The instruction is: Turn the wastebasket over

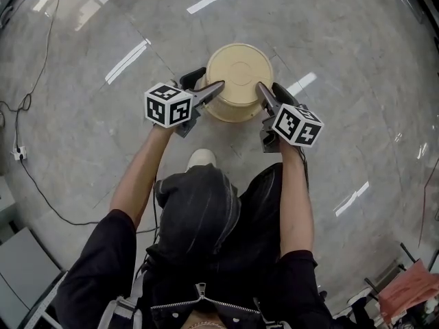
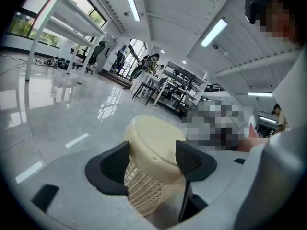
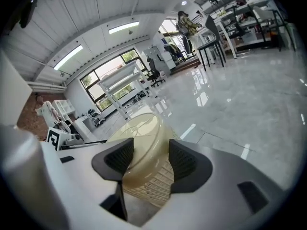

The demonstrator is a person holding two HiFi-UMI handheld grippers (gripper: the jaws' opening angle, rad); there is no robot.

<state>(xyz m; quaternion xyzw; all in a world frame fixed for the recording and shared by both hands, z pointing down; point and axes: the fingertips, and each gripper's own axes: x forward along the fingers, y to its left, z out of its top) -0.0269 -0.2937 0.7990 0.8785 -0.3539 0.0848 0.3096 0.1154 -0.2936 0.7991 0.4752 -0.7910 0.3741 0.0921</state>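
Both your tongs released, left tongs point(image 1: 211, 79) and right tongs point(image 1: 269, 88) flanking the cream wastebasket point(image 1: 239, 74), its sides just off their tips, base-up on the grey floor point(image 1: 329, 40) ahead of your shoe point(image 1: 202, 159), open floor beyond its far edge.

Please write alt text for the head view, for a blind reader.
Seen from above, a beige wastebasket stands closed end up on a grey floor, between the left tool and the right tool, both with jaws apart.
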